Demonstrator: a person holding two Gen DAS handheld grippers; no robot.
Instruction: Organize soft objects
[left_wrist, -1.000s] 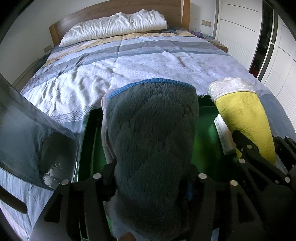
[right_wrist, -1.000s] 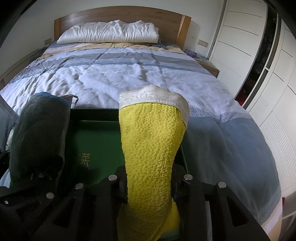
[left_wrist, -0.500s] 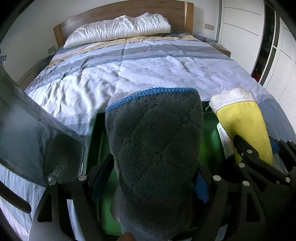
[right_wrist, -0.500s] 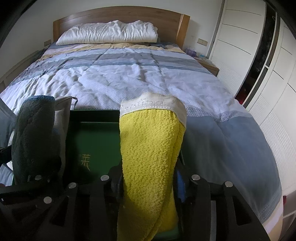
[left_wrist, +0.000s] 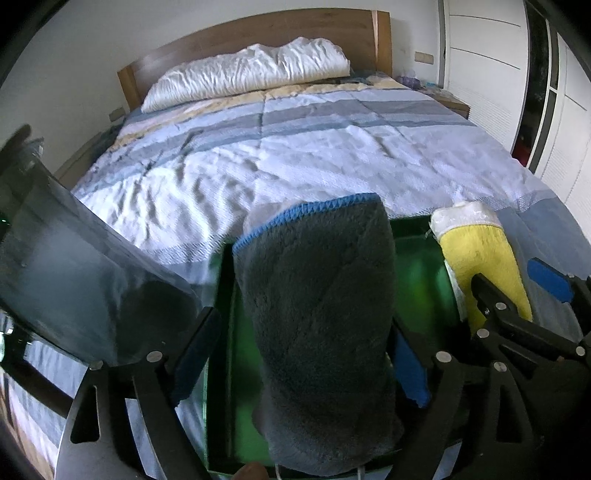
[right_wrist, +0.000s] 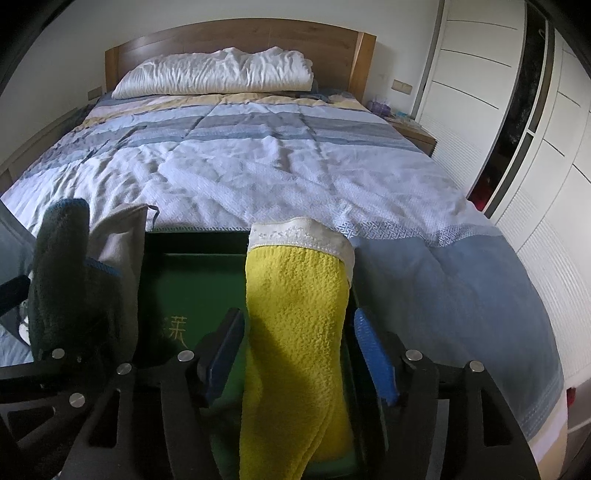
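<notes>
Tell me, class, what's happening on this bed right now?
A person works two hand-held grippers over a green box at the foot of the bed. The left gripper has just been opening around a grey towel, the right gripper around a yellow towel. Both towels stand in the box, pads clear.

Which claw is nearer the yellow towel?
Right. The right claw straddles the yellow towel, jaws just opened and pads off it. The left claw straddles the grey towel across the green box.

I see a striped bedspread (right_wrist: 258, 173) mid-frame, a white pillow (right_wrist: 218, 74) at top, wardrobe doors (right_wrist: 476, 92) at right.
</notes>
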